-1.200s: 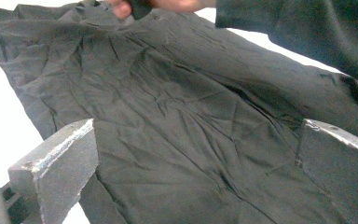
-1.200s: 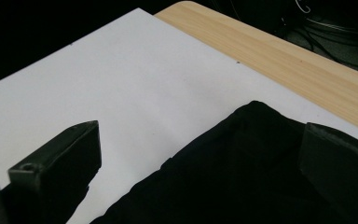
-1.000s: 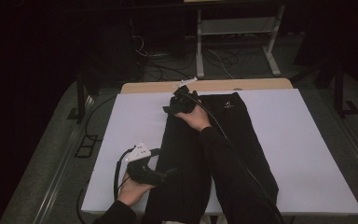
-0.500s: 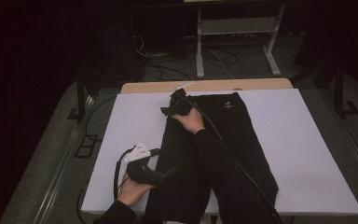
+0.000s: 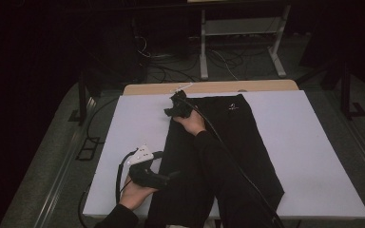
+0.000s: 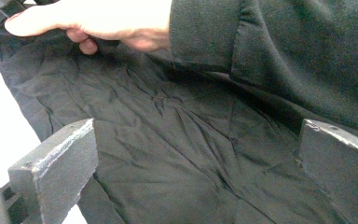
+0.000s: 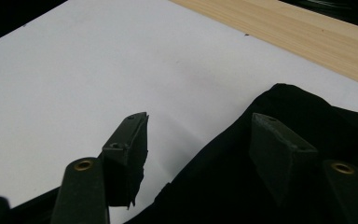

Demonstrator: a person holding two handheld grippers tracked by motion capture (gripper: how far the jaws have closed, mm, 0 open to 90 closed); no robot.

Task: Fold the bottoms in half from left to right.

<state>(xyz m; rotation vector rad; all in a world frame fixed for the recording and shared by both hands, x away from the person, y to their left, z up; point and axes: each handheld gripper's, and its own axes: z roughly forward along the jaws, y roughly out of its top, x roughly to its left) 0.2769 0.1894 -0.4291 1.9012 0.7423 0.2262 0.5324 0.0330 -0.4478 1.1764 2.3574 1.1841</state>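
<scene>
Between the closing right gripper's (image 7: 198,154) fingers (image 7: 126,144) lies the black garment's (image 7: 279,140) edge

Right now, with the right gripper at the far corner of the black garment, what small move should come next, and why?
Probably finish closing the right gripper on the cloth. Its fingers have just been closing and straddle the edge of the black garment on the white table cover, with a gap left, so the corner is not yet pinched. The left gripper stands open at the garment's near edge.

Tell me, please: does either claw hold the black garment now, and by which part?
Neither yet. The right claw has been closing over the black garment's far left corner; the left claw stands open above it.
</scene>
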